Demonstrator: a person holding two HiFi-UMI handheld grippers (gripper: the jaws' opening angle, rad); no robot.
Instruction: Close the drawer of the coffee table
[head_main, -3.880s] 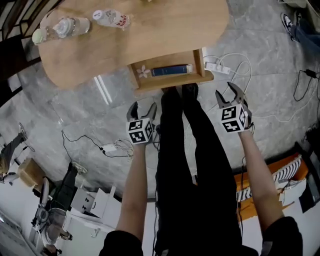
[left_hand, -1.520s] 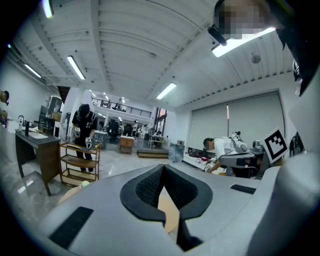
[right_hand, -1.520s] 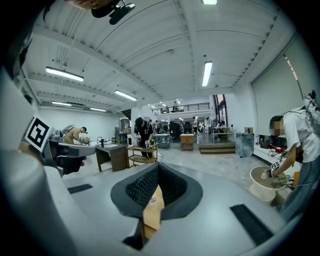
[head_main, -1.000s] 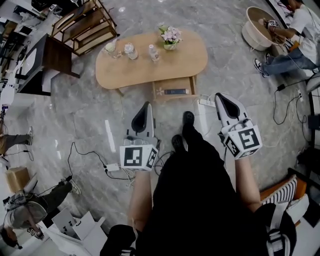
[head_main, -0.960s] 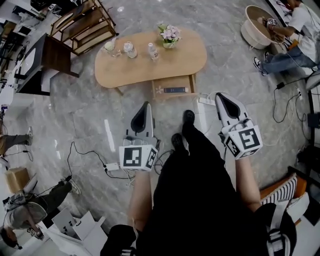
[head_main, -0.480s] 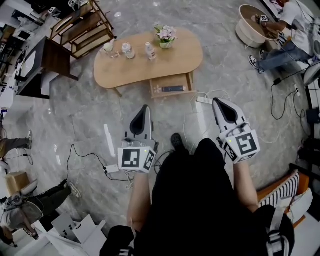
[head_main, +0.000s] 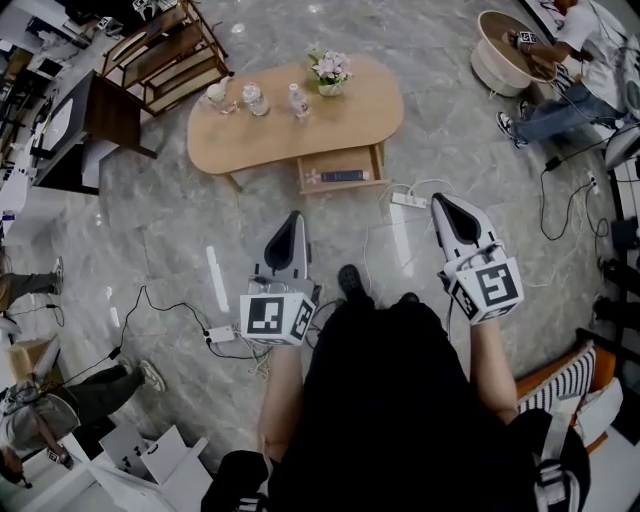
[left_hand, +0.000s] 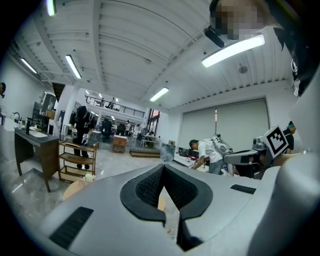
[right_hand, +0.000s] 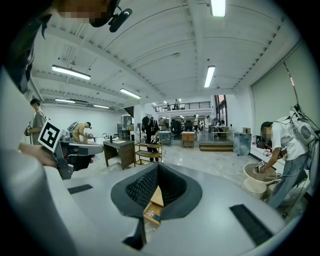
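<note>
The oval wooden coffee table (head_main: 290, 125) stands far ahead on the grey stone floor. Its drawer (head_main: 340, 176) sticks out of the near side, open, with a dark flat box (head_main: 342, 176) inside. Both grippers hang in the air well short of the table and touch nothing. My left gripper (head_main: 293, 218) is shut and empty, and so is my right gripper (head_main: 441, 203). In the right gripper view the open drawer (right_hand: 151, 211) shows through the gap below the shut gripper (right_hand: 158, 168). In the left gripper view the shut gripper (left_hand: 163, 168) hides most of the table.
Bottles (head_main: 297, 100) and a flower pot (head_main: 330, 70) stand on the tabletop. A power strip (head_main: 405, 200) with white cables lies between me and the drawer. A wooden shelf (head_main: 165, 50) and dark desk (head_main: 95, 110) stand at the left. A person (head_main: 575, 40) crouches by a round basket (head_main: 505, 50).
Since the earliest frame I stand much farther from the table, and both grippers have gone from open to shut. Over the last second the table drifted slightly up and left in view.
</note>
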